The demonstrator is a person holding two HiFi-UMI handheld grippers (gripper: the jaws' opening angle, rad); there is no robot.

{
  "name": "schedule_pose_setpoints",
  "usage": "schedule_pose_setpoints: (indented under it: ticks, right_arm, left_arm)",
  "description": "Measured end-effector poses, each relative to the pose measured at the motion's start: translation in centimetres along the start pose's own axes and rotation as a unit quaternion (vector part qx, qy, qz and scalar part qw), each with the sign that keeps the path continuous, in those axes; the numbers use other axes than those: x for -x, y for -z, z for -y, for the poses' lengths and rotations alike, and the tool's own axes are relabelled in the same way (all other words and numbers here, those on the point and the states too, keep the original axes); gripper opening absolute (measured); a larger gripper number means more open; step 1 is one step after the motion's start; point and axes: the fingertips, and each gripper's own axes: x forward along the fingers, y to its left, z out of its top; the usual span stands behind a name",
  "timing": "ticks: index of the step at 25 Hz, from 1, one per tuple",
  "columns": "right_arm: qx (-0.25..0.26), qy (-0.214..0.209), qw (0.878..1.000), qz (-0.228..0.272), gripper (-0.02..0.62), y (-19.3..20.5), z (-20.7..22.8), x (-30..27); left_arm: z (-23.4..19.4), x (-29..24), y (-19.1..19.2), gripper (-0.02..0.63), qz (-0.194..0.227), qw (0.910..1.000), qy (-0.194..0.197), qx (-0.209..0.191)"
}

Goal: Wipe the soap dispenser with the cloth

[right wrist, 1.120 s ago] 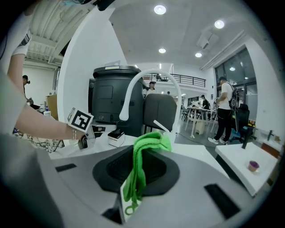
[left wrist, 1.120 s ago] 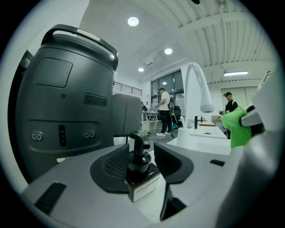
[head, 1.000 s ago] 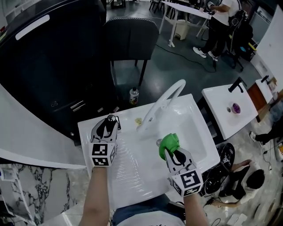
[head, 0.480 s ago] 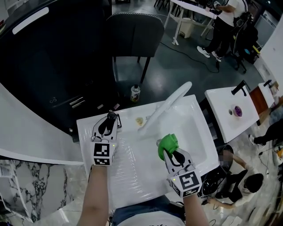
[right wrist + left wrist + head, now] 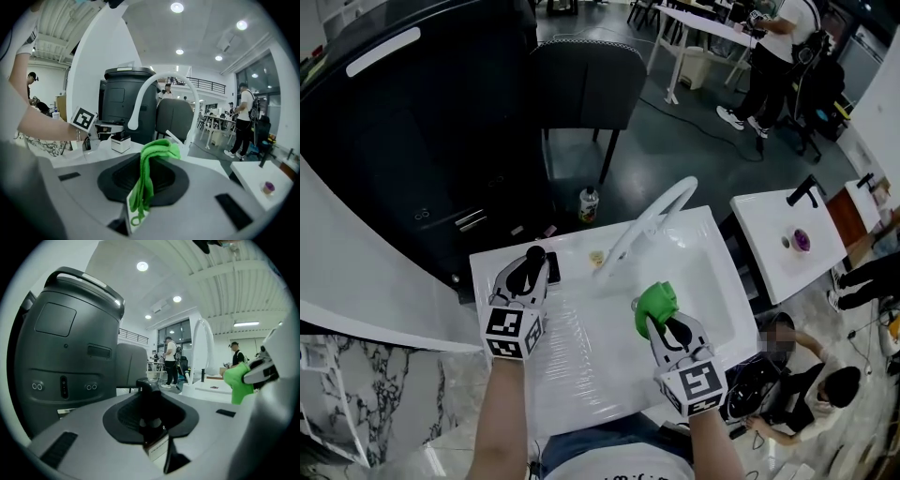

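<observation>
The soap dispenser [image 5: 535, 255] has a black pump head and stands at the back left corner of the white sink [image 5: 712, 281]. My left gripper [image 5: 528, 267] is shut on it. In the left gripper view the black pump [image 5: 147, 392] sits between the jaws of the left gripper [image 5: 152, 420], with a white label below it. My right gripper [image 5: 663, 323] is shut on a bunched green cloth [image 5: 656, 302] over the basin, a hand's width to the right of the dispenser. In the right gripper view the cloth [image 5: 157, 150] hangs down between the jaws of the right gripper [image 5: 143, 187].
A white arched faucet [image 5: 652, 217] rises at the sink's back edge between the two grippers. Behind the sink are a grey chair [image 5: 581, 80], a large dark cabinet [image 5: 403, 141] and a bottle on the floor [image 5: 588, 202]. A second white sink [image 5: 778, 253] stands to the right.
The left gripper's jaws have narrowed onto the dispenser's pump, and the left hand has risen slightly with it. The right gripper and the cloth have stayed in place.
</observation>
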Motion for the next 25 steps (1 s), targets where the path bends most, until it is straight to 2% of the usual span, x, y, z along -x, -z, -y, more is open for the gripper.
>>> schedule_pose_setpoints:
  ticks: [3,9,16,19,22,25]
  right_arm:
    - [-0.001,0.001,1.000,0.014,0.049,-1.2,-0.2,0.4]
    - [-0.014,-0.001,0.999,0.048,0.049,-3.2,-0.5,0.6]
    - [-0.007,-0.023,0.997,0.078,0.049,-5.1,-2.6,0.8]
    - [0.005,-0.060,0.994,0.087,0.049,-5.6,-4.6,1.0]
    - [0.019,-0.097,0.991,0.089,0.049,-5.9,-7.0,0.7]
    - [0.030,-0.126,0.988,0.086,0.049,-6.1,-9.3,0.3]
  left_arm:
    - [0.4,2.0,-1.3,0.089,-0.011,0.9997,-0.001,0.022]
    - [1.4,5.0,-3.8,0.089,-0.035,0.9992,-0.006,0.019]
    - [2.1,6.9,-5.1,0.091,-0.046,0.9936,0.004,0.103]
    - [2.6,6.9,-4.9,0.091,-0.056,0.9867,0.006,0.153]
    - [2.9,6.8,-3.8,0.091,-0.090,0.9719,-0.005,0.217]
    - [3.3,6.8,-2.3,0.091,-0.123,0.9581,-0.015,0.258]
